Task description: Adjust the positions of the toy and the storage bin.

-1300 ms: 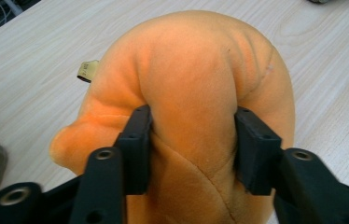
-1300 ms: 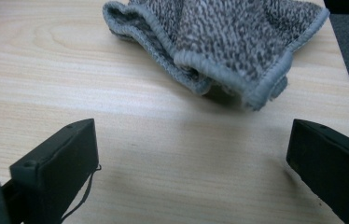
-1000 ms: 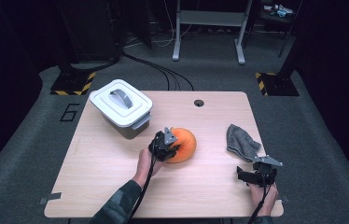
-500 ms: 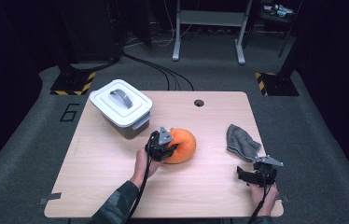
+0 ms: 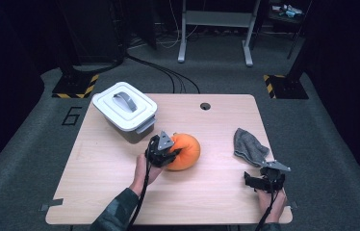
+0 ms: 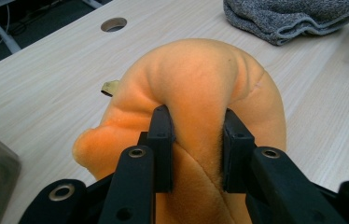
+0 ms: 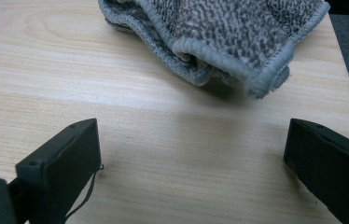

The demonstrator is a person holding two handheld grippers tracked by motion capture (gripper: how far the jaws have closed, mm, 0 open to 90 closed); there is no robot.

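An orange plush pumpkin [image 5: 186, 150] lies near the middle of the wooden table [image 5: 106, 192]. My left gripper [image 5: 167, 155] is shut on the pumpkin's left side. In the left gripper view its black jaws pinch a fold of the orange plush [image 6: 196, 93], which bulges above the left gripper [image 6: 196, 147]. A crumpled grey cloth [image 5: 248, 146] lies at the right of the table. My right gripper [image 5: 260, 182] hovers just in front of it, open. In the right gripper view the grey cloth [image 7: 219, 32] lies beyond the right gripper [image 7: 191, 168], with bare wood between the jaws.
A white lidded box [image 5: 125, 109] with a grey handle stands at the back left of the table. A round cable hole [image 5: 205, 106] sits near the far edge. The grey cloth [image 6: 289, 16] shows at the top right of the left gripper view. Dark floor surrounds the table.
The left gripper has stayed shut on the pumpkin and shifted slightly with it. The right gripper has not moved.
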